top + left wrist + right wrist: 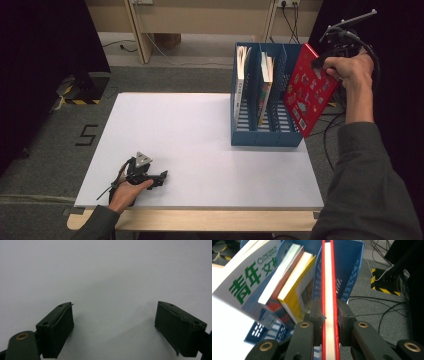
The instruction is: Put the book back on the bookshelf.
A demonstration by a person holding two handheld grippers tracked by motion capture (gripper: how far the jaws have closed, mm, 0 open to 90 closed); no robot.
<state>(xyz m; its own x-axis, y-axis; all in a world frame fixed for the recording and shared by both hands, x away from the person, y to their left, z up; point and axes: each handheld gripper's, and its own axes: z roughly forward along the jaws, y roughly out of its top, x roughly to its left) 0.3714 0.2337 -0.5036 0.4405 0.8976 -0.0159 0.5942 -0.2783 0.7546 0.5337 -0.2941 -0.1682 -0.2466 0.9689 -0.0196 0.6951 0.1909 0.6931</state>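
White tabletop (200, 145): right gripper (329, 320) clamps a red book (307, 92) between its fingers above the blue file rack (265, 135); left gripper (115, 322) rests wide open, empty.

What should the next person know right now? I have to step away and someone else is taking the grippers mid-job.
Right gripper: shut on the red book, held tilted above the right end of the blue file rack.
Left gripper: open, resting on the white table, holding nothing.
Done: books already stand in the rack's left and middle slots.
Left: probably lower the red book into the right slot and release.
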